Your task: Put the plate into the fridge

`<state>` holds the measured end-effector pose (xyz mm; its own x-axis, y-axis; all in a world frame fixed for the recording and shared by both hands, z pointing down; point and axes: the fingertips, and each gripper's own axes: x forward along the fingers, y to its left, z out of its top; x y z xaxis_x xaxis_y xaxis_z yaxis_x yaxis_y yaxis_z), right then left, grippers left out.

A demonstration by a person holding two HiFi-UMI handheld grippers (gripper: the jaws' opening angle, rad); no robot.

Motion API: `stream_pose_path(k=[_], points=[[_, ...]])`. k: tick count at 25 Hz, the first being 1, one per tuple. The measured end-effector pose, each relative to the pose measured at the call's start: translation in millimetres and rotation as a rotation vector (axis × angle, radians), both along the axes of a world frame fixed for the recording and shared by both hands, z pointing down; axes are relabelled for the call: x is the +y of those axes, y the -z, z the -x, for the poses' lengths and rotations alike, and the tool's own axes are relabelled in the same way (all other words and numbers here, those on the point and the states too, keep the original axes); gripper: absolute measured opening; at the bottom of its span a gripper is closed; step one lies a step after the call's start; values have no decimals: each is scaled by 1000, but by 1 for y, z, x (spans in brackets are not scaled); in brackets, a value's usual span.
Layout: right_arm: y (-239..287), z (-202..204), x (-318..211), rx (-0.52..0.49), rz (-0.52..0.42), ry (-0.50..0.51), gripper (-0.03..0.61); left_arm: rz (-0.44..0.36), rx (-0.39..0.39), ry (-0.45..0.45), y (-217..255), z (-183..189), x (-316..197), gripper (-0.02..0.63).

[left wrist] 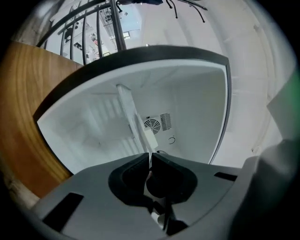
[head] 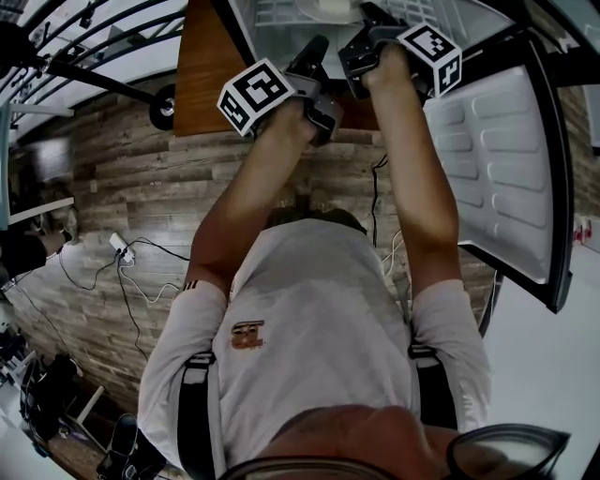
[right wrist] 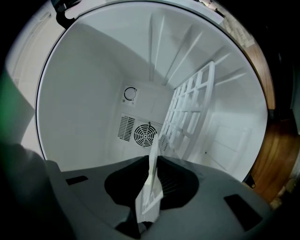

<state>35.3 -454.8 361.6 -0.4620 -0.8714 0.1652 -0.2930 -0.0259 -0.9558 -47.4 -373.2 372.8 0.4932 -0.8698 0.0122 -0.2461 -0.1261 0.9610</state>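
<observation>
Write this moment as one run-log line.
left tongs: shut on grid plate | right tongs: shut on grid plate | fridge: open, grid plate partly inside

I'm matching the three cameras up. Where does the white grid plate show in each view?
Head view: white grid plate at the top edge, just left of centre.
Left gripper view: edge-on thin strip rising from the left gripper's shut jaws, centre.
Right gripper view: grid face centre-right, its edge clamped by the right gripper.
Shared landmark: round fan grille on the fridge's back wall, in both gripper views only.
</observation>
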Motion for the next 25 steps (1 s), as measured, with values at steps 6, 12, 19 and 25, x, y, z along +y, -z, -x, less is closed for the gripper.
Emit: stream_pose_path(k=[6,12,19,25], points=[[1,0,-2,4,-8,19,41,17,-12,-34,-3,-15,-23,29],[3,4,0,8,-15,38,41,20,-26,-29,-2,-12,-33,28],[2,2,3,24,-29,59,41,32,-34,-23,-7,-15,-38,28],[-1,3,5,68,-51,89,41,36,-32,-17,-8,-14,-46,28]])
